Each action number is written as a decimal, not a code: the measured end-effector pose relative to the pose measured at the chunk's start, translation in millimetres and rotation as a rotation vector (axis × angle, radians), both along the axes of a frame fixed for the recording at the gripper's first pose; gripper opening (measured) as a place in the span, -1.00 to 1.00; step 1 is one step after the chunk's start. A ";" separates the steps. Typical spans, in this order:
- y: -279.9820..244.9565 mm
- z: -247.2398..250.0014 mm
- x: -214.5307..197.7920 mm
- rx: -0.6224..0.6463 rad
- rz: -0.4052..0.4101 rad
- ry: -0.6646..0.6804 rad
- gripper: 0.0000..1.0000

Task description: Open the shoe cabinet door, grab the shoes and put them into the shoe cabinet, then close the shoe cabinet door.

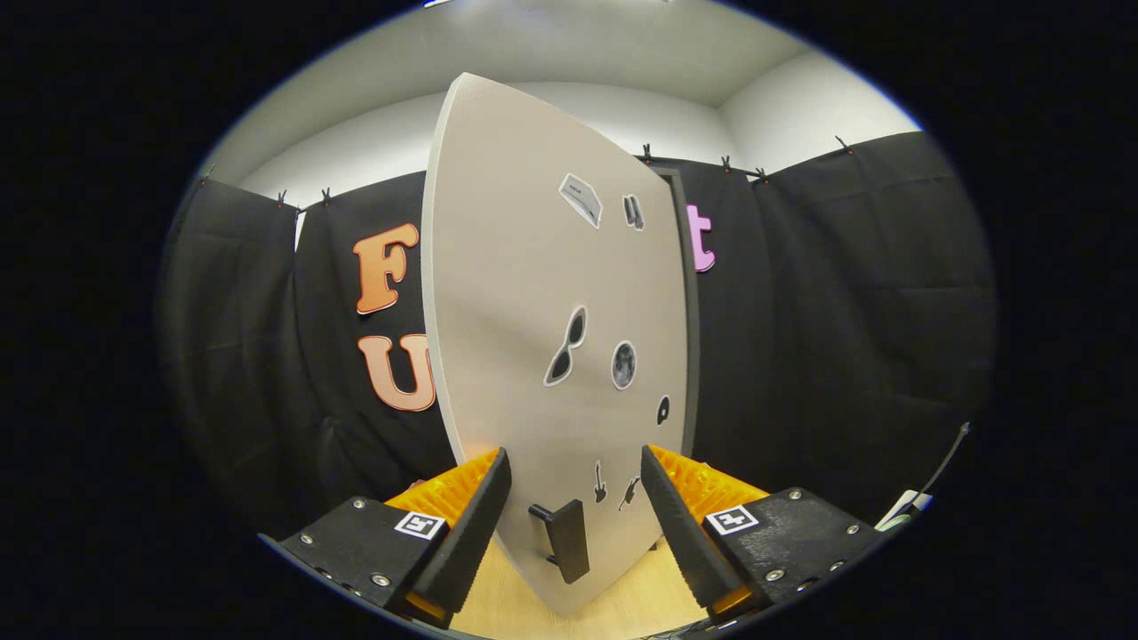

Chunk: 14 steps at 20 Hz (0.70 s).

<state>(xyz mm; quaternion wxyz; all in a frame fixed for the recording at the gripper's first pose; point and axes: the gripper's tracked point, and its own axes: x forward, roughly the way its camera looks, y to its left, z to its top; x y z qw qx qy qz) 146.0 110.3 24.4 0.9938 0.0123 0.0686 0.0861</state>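
The claw point(576, 498) stood open, gripping nothing. Between its fingers was the dark handle point(565, 538) of the shoe cabinet door point(524, 293). The door (tall, its long axis upright) stood swung ajar, several stickers point(566, 348) on its face, with black cloth point(845, 329) behind.

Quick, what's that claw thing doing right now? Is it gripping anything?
Gripper: open, gripping nothing. Its fingers stand apart on either side of the dark handle on the shoe cabinet door, not pressing on it.
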 end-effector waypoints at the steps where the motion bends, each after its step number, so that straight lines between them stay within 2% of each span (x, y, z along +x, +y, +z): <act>1: 10.0 -0.8 5.7 -0.004 0.012 0.000 0.83; 8: 57.4 -6.2 53.9 0.006 0.064 0.022 0.81; 14: 66.1 -3.8 67.3 0.035 0.074 0.004 0.83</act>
